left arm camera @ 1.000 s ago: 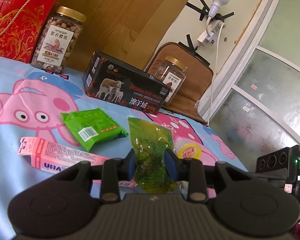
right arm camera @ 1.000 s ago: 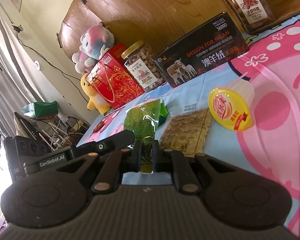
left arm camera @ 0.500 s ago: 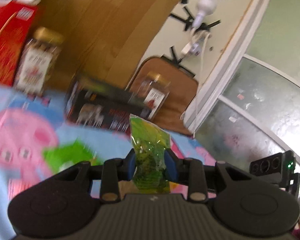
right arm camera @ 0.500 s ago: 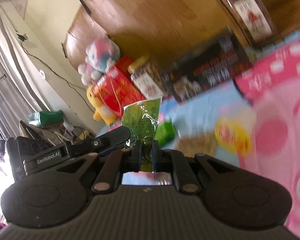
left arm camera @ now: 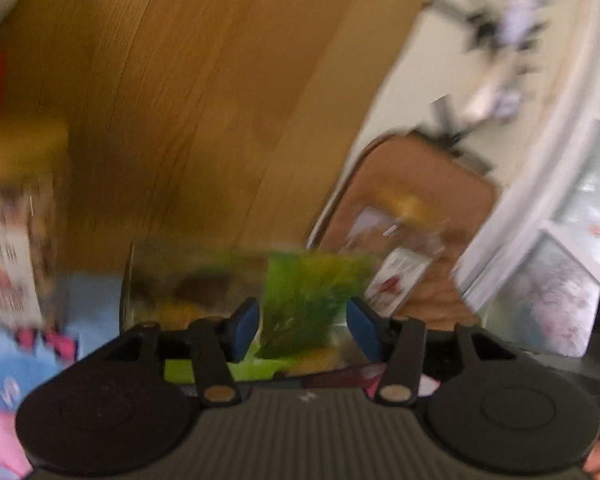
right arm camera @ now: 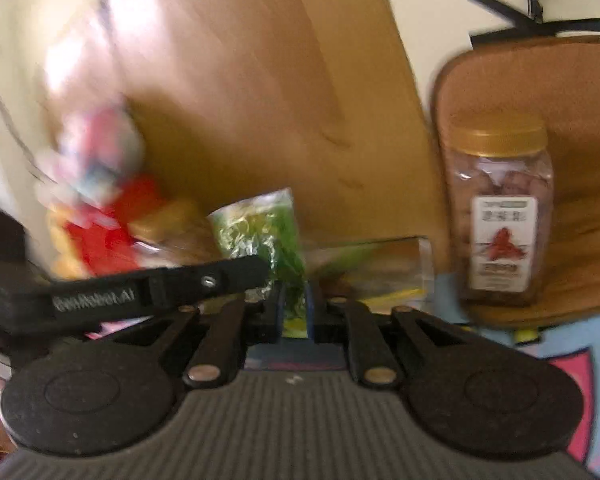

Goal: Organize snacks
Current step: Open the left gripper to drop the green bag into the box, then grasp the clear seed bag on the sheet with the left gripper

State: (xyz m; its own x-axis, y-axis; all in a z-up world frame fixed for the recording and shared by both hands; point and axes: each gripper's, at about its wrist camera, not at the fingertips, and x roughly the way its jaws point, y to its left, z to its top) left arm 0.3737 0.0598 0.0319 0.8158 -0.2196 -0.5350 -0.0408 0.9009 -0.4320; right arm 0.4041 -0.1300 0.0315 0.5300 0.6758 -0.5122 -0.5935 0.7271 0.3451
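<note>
Both views motion-blurred. Left tool (left arm camera: 302, 326) opening: blue pads stand clear of the green snack packet (left arm camera: 306, 300), which hangs between them. Right tool (right arm camera: 294, 312) also opening, its narrow gap filled by the same packet (right arm camera: 266, 232); contact unclear. Clear container (right arm camera: 380, 268) just beyond the right tool; gold-lidded jar (right arm camera: 502, 216) to its right.

My left gripper (left arm camera: 300, 322) sits at six o'clock, jaws opening, with the snack packet (left arm camera: 306, 304) between them, nearer the nine o'clock pad. Behind it, at twelve o'clock, lies a clear box (left arm camera: 204, 280); a jar (left arm camera: 16, 232) stands at nine o'clock and a second jar (left arm camera: 400, 256) at two o'clock. My right gripper (right arm camera: 294, 314), jaws opening, has the packet (right arm camera: 260, 232) between them; the second jar (right arm camera: 500, 216) stands at three o'clock before a cushion (right arm camera: 572, 128).
</note>
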